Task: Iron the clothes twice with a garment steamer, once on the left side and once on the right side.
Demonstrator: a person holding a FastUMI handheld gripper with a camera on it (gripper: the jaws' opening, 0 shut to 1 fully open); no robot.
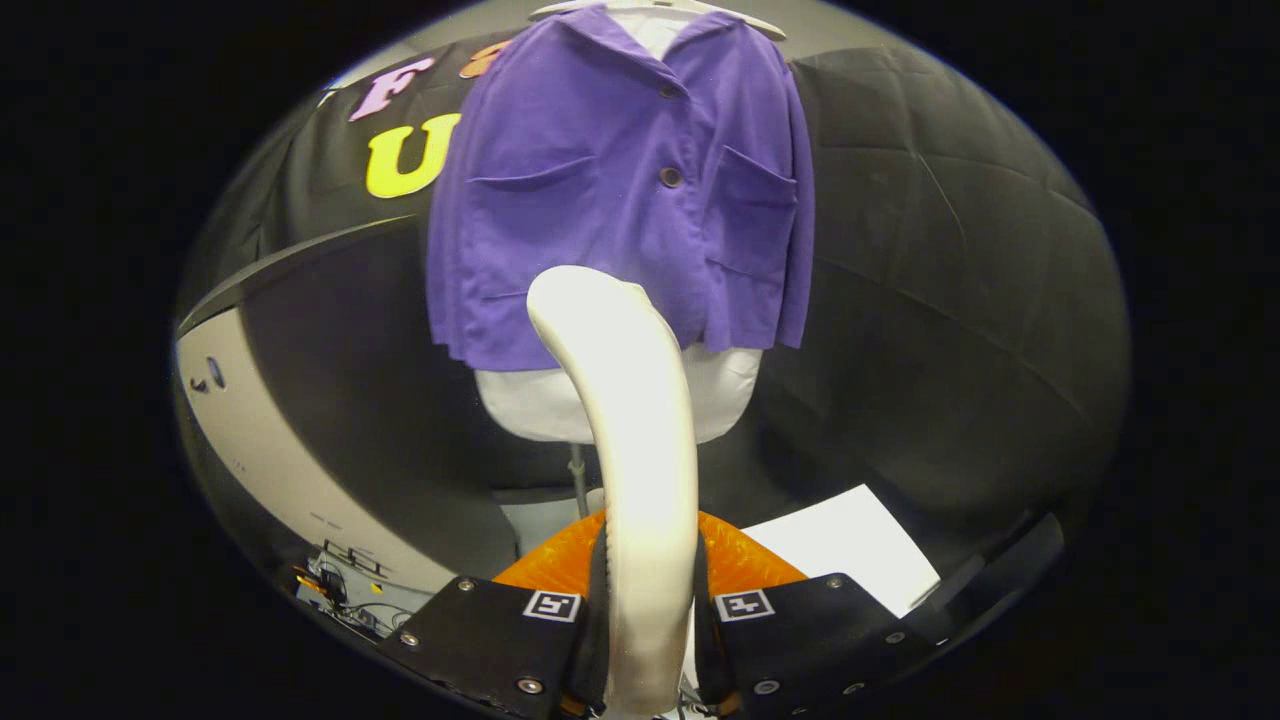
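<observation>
The claw (645, 640) was clamped on the white garment steamer (630, 440), whose long handle ran straight ahead from between the fingers. Its head lay just short of the purple shirt's (600, 190) lower hem, near the middle.

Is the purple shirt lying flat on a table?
No. The purple shirt hangs upright on a white form, beyond the gripper, whose fingers clamp the steamer.
</observation>
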